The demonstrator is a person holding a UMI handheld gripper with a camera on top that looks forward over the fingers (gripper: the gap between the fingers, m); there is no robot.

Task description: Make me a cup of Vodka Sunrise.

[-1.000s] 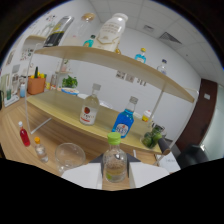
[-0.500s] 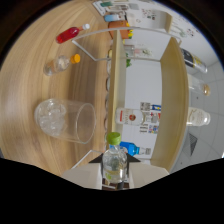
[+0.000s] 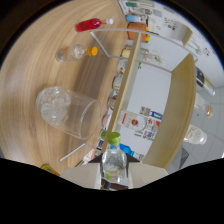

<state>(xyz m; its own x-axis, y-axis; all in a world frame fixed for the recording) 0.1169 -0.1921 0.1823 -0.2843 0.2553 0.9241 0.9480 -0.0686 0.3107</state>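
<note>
Small clear plastic bottle with green cap (image 3: 114, 161) tipped towards the wide clear glass (image 3: 67, 112).
The tool (image 3: 114, 176) seems clamped on its body; light, slippery, easily squeezed, so grip mid-body.

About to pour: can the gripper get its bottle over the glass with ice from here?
Probably yes. The gripper is shut on the green-capped bottle, already tipped, and the glass lies just ahead with its mouth uncovered. Only a thin straw or stirrer lies between them, so the path looks free.

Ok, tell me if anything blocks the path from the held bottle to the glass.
Nothing visible does. The gripper holds the green-capped bottle, and the ice-filled glass lies just ahead of the cap with only bare wooden table between them.
</note>
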